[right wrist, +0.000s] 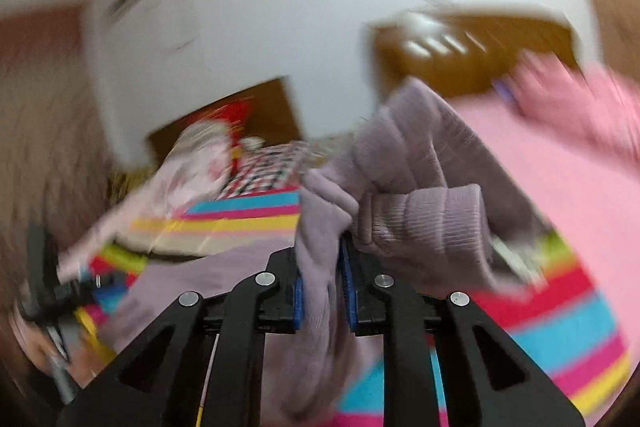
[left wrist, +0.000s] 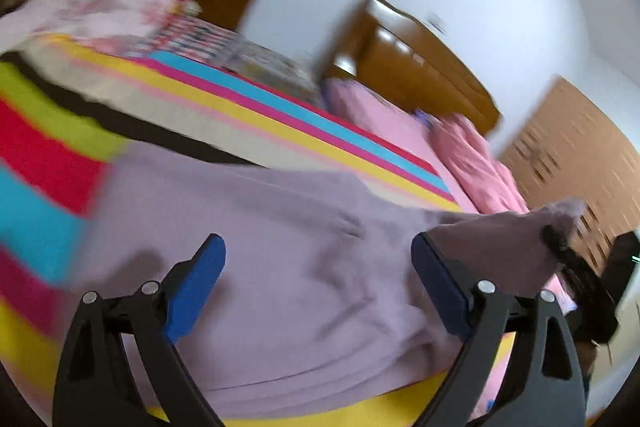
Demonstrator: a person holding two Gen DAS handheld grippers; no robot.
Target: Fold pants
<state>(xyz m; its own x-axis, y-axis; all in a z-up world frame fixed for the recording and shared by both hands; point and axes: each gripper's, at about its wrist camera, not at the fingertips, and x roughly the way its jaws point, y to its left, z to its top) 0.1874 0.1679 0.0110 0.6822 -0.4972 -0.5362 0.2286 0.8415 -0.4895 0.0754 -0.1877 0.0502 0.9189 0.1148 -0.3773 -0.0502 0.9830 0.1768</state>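
Right wrist view: right gripper (right wrist: 323,283) fingers clench a bunched fold of the soft mauve fleece pants (right wrist: 404,163), lifted above the striped multicoloured bedspread (right wrist: 560,331). Left gripper (left wrist: 318,275) fingers spread wide, released, over the pants.

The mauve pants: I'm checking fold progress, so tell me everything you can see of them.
The mauve pants, soft fleece-like knit with ribbed cuffs, lie mostly spread and wrinkled on the striped multicoloured bedcover. The cuff end is bunched and lifted off the bed, pinched between the blue pads of the right gripper. The left gripper hangs open above the flat part, gripping nothing. Both views are motion-blurred, so seams and waistband cannot be made out.
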